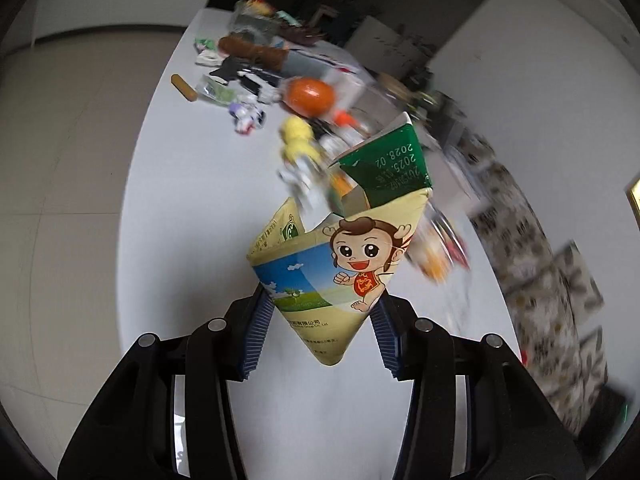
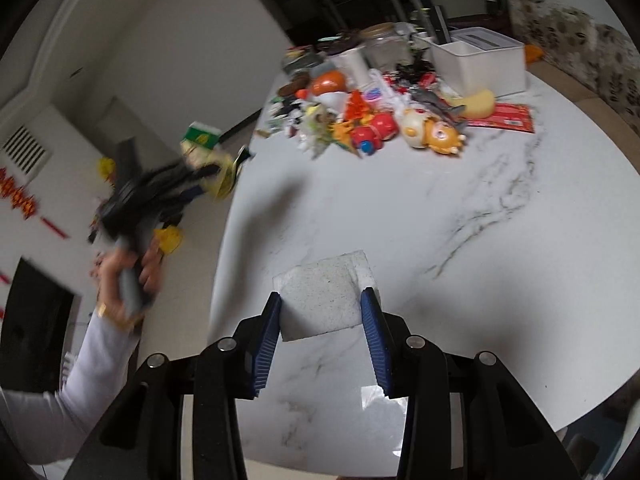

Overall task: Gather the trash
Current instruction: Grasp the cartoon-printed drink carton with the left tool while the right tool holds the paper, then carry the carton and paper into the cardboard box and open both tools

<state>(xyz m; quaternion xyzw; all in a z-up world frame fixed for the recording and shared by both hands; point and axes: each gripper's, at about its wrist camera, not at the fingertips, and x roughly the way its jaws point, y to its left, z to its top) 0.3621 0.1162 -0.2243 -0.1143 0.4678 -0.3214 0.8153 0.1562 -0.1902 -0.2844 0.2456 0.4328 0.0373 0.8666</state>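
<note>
My left gripper (image 1: 324, 320) is shut on a crumpled yellow drink carton (image 1: 344, 248) with a cartoon figure and a green top. Both blue pads (image 1: 256, 332) press its lower sides, and it hangs above the white table (image 1: 192, 240). From the right wrist, the same left gripper (image 2: 212, 172) shows blurred, off the table's left edge over the floor, with the carton (image 2: 202, 140) in it and a person's hand (image 2: 128, 276) on its handle. My right gripper (image 2: 322, 312) is shut on a white speckled square sheet (image 2: 324, 292) just above the marble table (image 2: 460, 240).
A heap of toys (image 2: 380, 120) and scraps covers the table's far end, with a white box (image 2: 480, 64), a jar (image 2: 380, 44), a yellow bowl-like piece (image 2: 476, 104) and a red packet (image 2: 508, 116). Tiled floor (image 1: 60, 200) lies left of the table. A patterned sofa (image 1: 540, 280) stands to the right.
</note>
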